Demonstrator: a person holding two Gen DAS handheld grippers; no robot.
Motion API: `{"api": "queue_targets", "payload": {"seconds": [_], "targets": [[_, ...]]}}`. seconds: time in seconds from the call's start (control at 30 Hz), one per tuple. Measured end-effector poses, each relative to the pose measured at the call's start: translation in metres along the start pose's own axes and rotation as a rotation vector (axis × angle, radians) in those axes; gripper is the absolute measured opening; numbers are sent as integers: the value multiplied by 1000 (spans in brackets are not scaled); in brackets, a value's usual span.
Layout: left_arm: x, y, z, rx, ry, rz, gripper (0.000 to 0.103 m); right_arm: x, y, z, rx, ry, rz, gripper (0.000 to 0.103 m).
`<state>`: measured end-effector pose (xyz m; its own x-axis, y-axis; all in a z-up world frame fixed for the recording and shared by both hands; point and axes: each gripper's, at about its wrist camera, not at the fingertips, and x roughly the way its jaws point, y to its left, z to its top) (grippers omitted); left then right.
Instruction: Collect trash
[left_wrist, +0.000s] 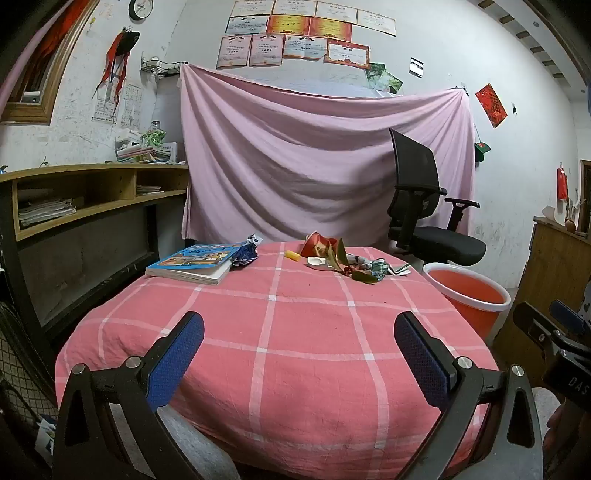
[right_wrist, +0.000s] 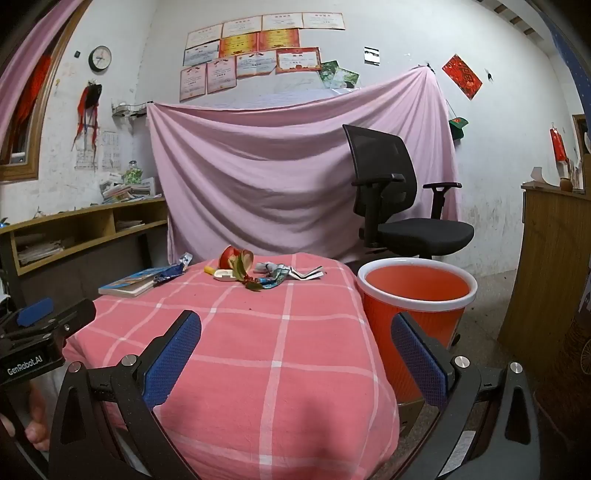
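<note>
Your left gripper (left_wrist: 299, 354) is spread wide, nothing between the blue pads, hovering over the near edge of the table (left_wrist: 295, 369) with its pink checked cloth. Your right gripper (right_wrist: 295, 352) is the same: jaws fully apart, nothing held, sitting at the table's near right corner.

The trash is all at the far end of the table, well apart from both grippers. The main pile (left_wrist: 343, 260) holds a crumpled red wrapper (left_wrist: 317, 243), leaves (left_wrist: 338, 254), a white plastic piece (left_wrist: 317, 263) and crumpled paper scraps (left_wrist: 380, 267). A small yellow item (left_wrist: 291, 255) lies just left of the pile. A blue foil wrapper (left_wrist: 245, 253) touches the right edge of the book (left_wrist: 195, 264).

The orange bin (right_wrist: 415, 295) stands on the floor just beside the table's right side, in front of the black office chair (right_wrist: 399, 206).
</note>
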<state>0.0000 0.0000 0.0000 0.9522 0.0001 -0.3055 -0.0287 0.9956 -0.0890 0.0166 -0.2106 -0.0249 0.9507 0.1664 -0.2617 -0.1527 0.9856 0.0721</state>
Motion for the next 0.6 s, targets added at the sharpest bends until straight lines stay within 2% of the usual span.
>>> {"api": "queue_targets", "payload": {"seconds": [0.6], "targets": [[0, 0, 0, 2, 0, 1, 101, 0, 1, 1, 2, 1, 1, 103]]}}
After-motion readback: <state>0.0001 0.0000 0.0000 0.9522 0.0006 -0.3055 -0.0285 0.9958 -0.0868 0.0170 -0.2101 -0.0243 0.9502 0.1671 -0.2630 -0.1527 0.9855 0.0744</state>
